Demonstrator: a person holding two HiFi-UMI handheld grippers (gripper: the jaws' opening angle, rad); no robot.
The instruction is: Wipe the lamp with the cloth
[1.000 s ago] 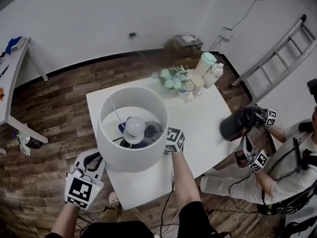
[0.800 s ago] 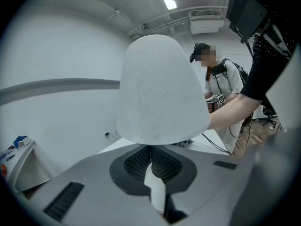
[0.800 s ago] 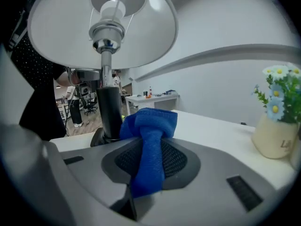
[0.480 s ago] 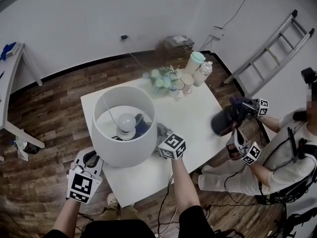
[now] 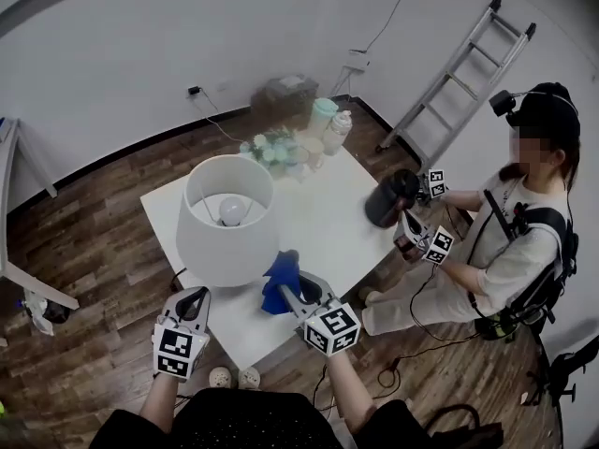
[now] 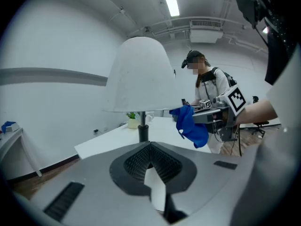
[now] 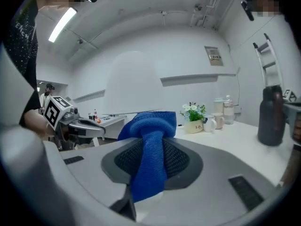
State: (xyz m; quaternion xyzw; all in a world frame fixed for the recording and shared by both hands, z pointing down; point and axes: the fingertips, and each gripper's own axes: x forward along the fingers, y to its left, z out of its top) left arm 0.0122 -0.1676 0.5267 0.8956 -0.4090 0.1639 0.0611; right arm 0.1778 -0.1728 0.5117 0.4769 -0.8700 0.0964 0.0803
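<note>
From where I stand, the right tongs [image 5: 292, 293] are clenched on the blue cloth [image 5: 277, 281], which bunches out past their tips just beside the lamp [image 5: 225, 241] shade, above the white bench [image 5: 328, 218]. The left tongs [image 5: 192, 299] are pressed together and empty, near the shade's lower edge.

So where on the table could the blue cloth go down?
The widest bare patch of the table lies between the lamp and the dark bottle held by the other person. A smaller patch lies at the near corner, beside the held cloth. The far corner is crowded with the flower pot, a mug and a white bottle.
</note>
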